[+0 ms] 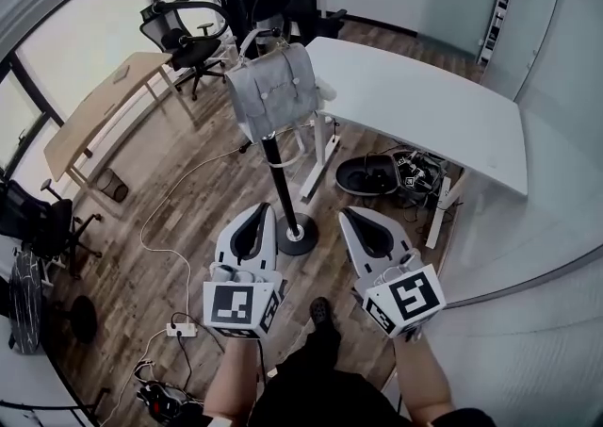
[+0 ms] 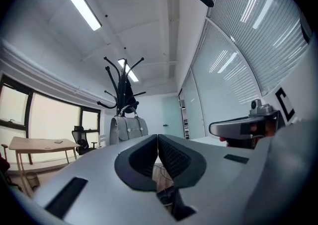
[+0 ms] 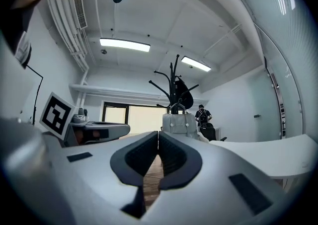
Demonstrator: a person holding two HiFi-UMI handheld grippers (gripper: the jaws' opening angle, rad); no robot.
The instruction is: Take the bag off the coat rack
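A grey bag (image 1: pixel 271 90) with two flaps hangs by its handles from a black coat rack (image 1: pixel 273 163) that stands on a round base on the wood floor. The same bag (image 2: pixel 127 128) shows far ahead in the left gripper view, and the bag (image 3: pixel 178 123) is likewise small and distant in the right gripper view. My left gripper (image 1: pixel 261 209) is shut with nothing in it, held near the rack's base. My right gripper (image 1: pixel 350 215) is shut and holds nothing, to the right of the pole. Both are well short of the bag.
A white table (image 1: pixel 424 109) stands right behind the rack, with a black bag and cables (image 1: pixel 391 173) under it. A wooden desk (image 1: pixel 94 114) and office chair (image 1: pixel 184 39) are at the left. A power strip (image 1: pixel 181 329) and cord lie on the floor. A person (image 3: pixel 202 115) stands far back.
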